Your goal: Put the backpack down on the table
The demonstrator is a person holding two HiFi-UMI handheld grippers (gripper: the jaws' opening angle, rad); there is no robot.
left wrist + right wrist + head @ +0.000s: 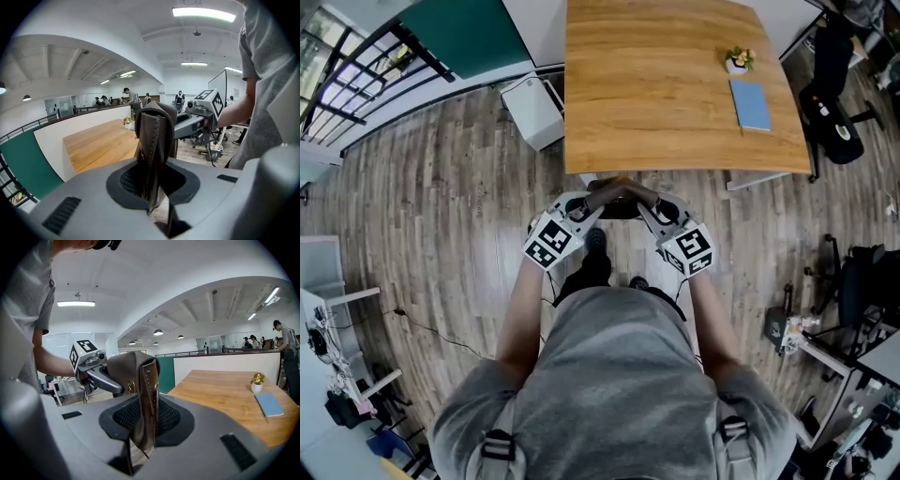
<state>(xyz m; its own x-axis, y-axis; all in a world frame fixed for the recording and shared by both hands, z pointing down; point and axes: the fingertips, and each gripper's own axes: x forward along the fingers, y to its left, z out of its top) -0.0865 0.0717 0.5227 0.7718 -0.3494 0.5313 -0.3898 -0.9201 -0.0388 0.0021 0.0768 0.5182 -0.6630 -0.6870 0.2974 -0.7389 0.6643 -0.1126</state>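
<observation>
A brown leather strap [620, 193] of the backpack stretches between my two grippers, just short of the wooden table [656, 84]. My left gripper [584, 203] is shut on one end of the strap [152, 140], which rises folded between its jaws. My right gripper [653, 205] is shut on the other end [144, 394], where a brass stud shows. A dark mass [619, 212] hangs under the strap; the rest of the backpack is hidden by the grippers and the person's body. Each gripper view shows the opposite gripper holding the strap.
On the table's far right stand a small potted plant [738, 61] and a blue notebook [751, 104]. A white cabinet [534, 111] sits at the table's left corner, and a black office chair [834, 117] to its right. People stand in the background.
</observation>
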